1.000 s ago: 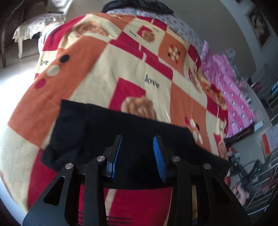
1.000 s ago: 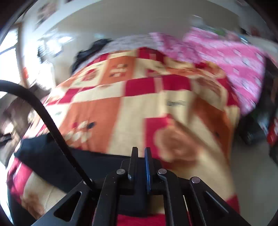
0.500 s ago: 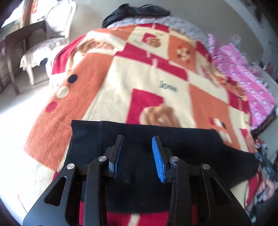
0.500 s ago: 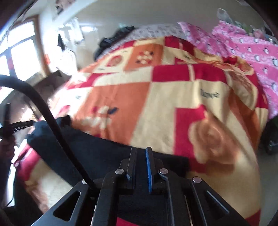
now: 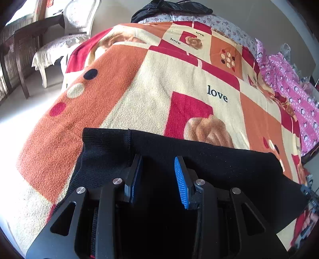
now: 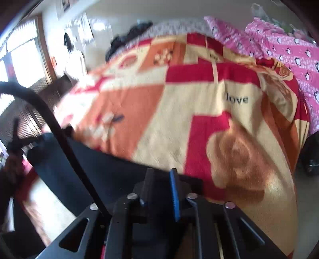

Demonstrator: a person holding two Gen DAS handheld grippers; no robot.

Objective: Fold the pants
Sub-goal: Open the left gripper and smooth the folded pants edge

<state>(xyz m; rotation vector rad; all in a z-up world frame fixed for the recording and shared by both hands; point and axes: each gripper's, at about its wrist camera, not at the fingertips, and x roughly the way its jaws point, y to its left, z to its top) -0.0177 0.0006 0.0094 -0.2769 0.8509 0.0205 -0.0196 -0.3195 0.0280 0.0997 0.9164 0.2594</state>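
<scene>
Black pants point(image 5: 209, 159) lie flat across the near end of a bed with an orange, red and cream "love" blanket point(image 5: 159, 89). My left gripper point(image 5: 158, 160) is open, its blue pads apart above the black cloth near the ribbed waistband corner point(image 5: 103, 143). In the right wrist view the pants point(image 6: 111, 171) stretch left from my right gripper point(image 6: 161, 173), whose jaws stand a small gap apart over the cloth's right end. The view is blurred and I cannot tell if cloth is pinched.
A white chair point(image 5: 65, 39) and a dark wooden table point(image 5: 18, 45) stand left of the bed. Pink bedding point(image 5: 289, 83) lies along the right side. A dark garment point(image 5: 169, 8) sits at the bed's far end. A black cable point(image 6: 49, 123) crosses the right wrist view.
Both grippers moved along the bed with the pants edge. The right gripper's jaws stand slightly wider apart than before. The left gripper stays open.
</scene>
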